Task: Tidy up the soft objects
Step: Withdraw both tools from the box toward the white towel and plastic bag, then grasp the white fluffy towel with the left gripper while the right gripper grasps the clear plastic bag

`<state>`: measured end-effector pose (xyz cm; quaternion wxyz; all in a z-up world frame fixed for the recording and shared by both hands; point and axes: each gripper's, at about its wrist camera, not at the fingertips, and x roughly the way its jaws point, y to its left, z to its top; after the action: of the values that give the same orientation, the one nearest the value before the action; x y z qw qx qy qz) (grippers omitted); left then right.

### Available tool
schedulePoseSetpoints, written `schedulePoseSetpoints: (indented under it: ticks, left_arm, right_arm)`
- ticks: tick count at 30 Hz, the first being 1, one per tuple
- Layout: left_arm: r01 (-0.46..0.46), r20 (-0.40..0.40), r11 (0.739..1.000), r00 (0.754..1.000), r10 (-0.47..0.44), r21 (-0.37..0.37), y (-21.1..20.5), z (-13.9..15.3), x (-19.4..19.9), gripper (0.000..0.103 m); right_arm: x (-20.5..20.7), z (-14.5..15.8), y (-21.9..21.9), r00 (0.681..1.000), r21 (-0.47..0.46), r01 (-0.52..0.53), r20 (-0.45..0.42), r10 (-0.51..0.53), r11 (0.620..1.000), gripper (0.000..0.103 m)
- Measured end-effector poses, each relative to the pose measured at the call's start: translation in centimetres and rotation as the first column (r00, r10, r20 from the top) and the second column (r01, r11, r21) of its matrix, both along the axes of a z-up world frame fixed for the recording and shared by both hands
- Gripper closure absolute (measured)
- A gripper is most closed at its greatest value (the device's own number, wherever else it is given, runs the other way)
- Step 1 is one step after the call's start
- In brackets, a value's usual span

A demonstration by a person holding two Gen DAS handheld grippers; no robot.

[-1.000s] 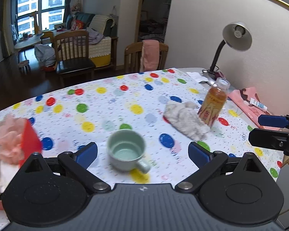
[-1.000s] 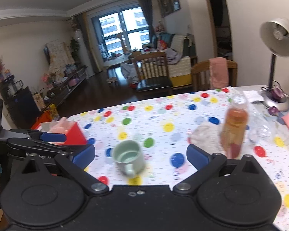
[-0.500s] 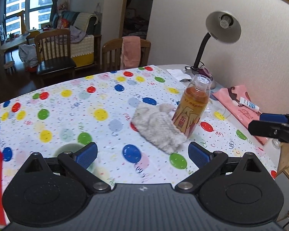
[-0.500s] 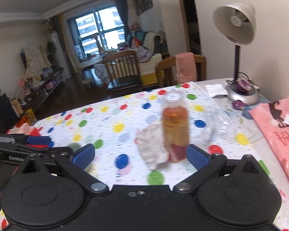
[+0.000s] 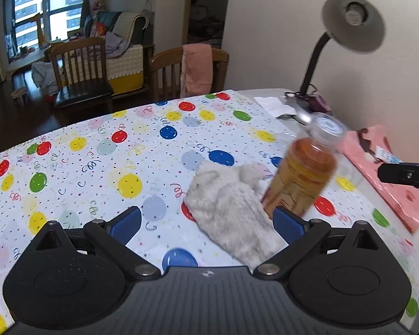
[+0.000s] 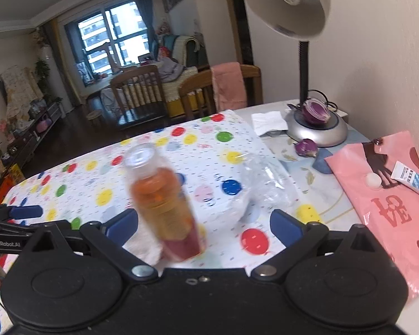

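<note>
A fluffy grey-white soft cloth [image 5: 229,206] lies on the balloon-print tablecloth [image 5: 97,167], touching the foot of an orange drink bottle [image 5: 304,173]. My left gripper [image 5: 206,224] is open and empty just in front of the cloth, whose near end lies between its fingers. My right gripper [image 6: 204,226] is open and empty, with the bottle [image 6: 164,203] between its fingers and a corner of the cloth [image 6: 145,248] at the left finger. A crumpled clear plastic bag [image 6: 265,184] lies beyond.
A desk lamp [image 6: 301,28] stands at the back right with a purple flower [image 6: 317,111] on its base. A pink pouch [image 6: 391,195] with a small tube [image 6: 413,180] lies at the right. The right gripper's fingers [image 5: 402,171] show at the left view's right edge. Chairs [image 5: 81,69] stand behind the table.
Both grippers have swung right and moved closer to the cloth and bottle. The green cup and the red box with pink fluff have left both views.
</note>
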<state>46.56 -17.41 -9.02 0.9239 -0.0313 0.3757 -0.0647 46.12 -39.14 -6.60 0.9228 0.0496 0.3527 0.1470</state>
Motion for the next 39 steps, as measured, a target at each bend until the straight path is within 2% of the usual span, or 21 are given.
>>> schedulePoseSetpoints:
  ticks: [10, 20, 29, 34, 37, 39]
  left_arm:
    - [-0.092, -0.051, 0.996, 0.994, 0.092, 0.003, 0.0, -3.1, 6.9, 0.002]
    - [-0.11, -0.152, 0.994, 0.983, 0.107, -0.013, -1.2, -6.7, 12.1, 0.002]
    - [-0.135, -0.211, 0.99, 0.97, 0.124, -0.04, -1.1, -9.9, 13.4, 0.003]
    - [-0.153, -0.217, 0.982, 0.968, 0.126, -0.111, -0.7, -11.3, 12.9, 0.004]
    - [-0.147, -0.19, 0.983, 0.974, 0.124, -0.106, -0.9, -11.6, 12.3, 0.013]
    - [-0.117, -0.167, 0.992, 0.98, 0.107, -0.049, -1.7, -11.7, 12.1, 0.031]
  right_arm:
    - [7.4, -3.6, -1.3, 0.995, 0.03, 0.059, -0.084, -0.057, 0.998, 0.003]
    - [13.9, -7.6, -1.3, 0.975, 0.009, 0.147, -0.172, -0.143, 0.989, 0.003]
    - [16.8, -10.5, -1.0, 0.948, 0.024, 0.218, -0.241, -0.206, 0.976, 0.003]
    - [17.5, -11.5, 0.1, 0.944, -0.016, 0.215, -0.252, -0.212, 0.977, 0.005]
    - [17.7, -12.1, 0.5, 0.941, -0.045, 0.213, -0.26, -0.217, 0.976, 0.012]
    - [17.7, -12.5, 0.7, 0.938, -0.062, 0.216, -0.265, -0.224, 0.974, 0.017]
